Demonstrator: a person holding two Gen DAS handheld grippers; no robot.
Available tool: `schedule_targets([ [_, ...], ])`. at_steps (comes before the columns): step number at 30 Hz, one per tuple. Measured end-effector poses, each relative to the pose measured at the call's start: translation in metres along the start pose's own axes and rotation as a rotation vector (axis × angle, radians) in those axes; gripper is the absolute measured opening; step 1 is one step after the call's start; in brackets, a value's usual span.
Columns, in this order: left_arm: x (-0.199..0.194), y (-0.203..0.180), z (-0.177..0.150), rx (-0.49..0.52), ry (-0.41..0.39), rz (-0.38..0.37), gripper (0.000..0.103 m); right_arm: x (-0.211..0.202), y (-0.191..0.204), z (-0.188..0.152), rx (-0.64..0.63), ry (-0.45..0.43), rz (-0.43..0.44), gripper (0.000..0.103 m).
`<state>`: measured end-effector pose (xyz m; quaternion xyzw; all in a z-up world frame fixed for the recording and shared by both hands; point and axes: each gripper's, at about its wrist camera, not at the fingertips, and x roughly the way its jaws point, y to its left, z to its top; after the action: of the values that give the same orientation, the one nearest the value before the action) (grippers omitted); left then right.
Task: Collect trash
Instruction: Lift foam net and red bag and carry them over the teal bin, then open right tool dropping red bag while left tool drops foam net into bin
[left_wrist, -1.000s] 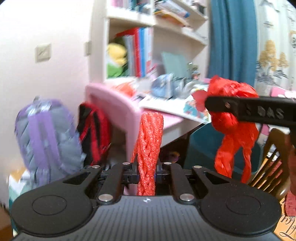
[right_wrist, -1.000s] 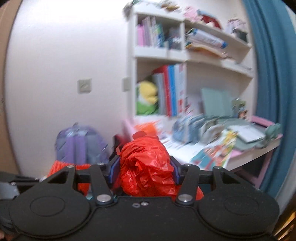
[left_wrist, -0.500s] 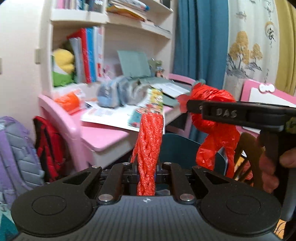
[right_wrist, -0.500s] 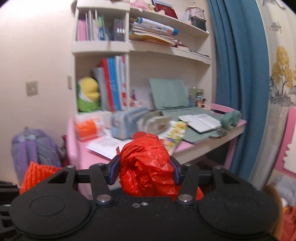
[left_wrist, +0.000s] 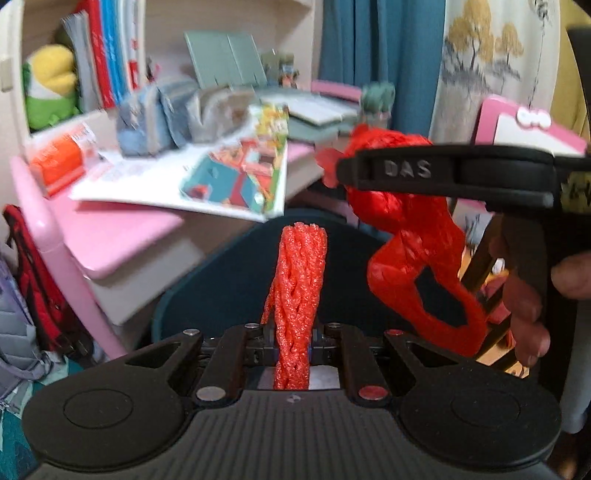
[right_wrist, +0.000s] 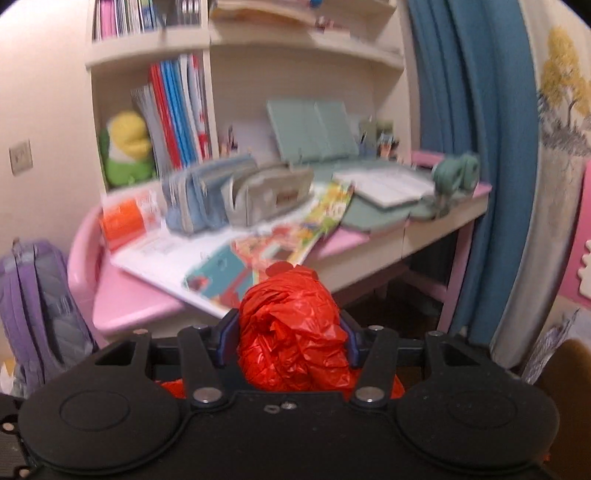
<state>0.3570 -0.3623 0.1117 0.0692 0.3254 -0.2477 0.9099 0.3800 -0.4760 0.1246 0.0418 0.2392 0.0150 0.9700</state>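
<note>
Red foam net (left_wrist: 297, 291), left view only

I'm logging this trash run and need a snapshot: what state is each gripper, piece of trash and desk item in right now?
left gripper: shut on the red foam net.
red foam net: pinched, standing upright.
right gripper: shut on the red plastic bag.
red plastic bag: crumpled, its handles hanging below.
picture book: open, overhanging the pink desk.
teal bin: open, under the net.

Left gripper (left_wrist: 295, 332) clamped on red foam net (left_wrist: 299, 295); right gripper (left_wrist: 354, 170) ahead-right, gripping red plastic bag (left_wrist: 402, 254); pink tabletop (left_wrist: 110, 236) ahead-left.
</note>
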Motion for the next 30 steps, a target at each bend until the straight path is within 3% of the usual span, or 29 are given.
schedule_targets([
  [5, 0.032, -0.005, -0.009, 0.022, 0.074, -0.015, 0.011, 0.022, -0.008, -0.009, 0.021, 0.163, -0.041, 0.053],
  [12, 0.05, -0.005, -0.018, 0.029, 0.126, -0.025, 0.011, 0.035, -0.009, -0.021, 0.027, 0.275, -0.032, 0.056],
  [15, 0.052, -0.006, -0.021, 0.035, 0.133, -0.025, 0.011, 0.039, -0.009, -0.023, 0.014, 0.294, -0.062, 0.059],
  [26, 0.042, -0.006, -0.02, 0.024, 0.127, -0.029, 0.015, 0.033, -0.018, -0.021, 0.08, 0.27, 0.003, 0.076],
  [30, 0.027, -0.003, -0.02, 0.015, 0.106, -0.024, 0.016, 0.032, -0.023, -0.019, 0.114, 0.267, 0.025, 0.076],
])
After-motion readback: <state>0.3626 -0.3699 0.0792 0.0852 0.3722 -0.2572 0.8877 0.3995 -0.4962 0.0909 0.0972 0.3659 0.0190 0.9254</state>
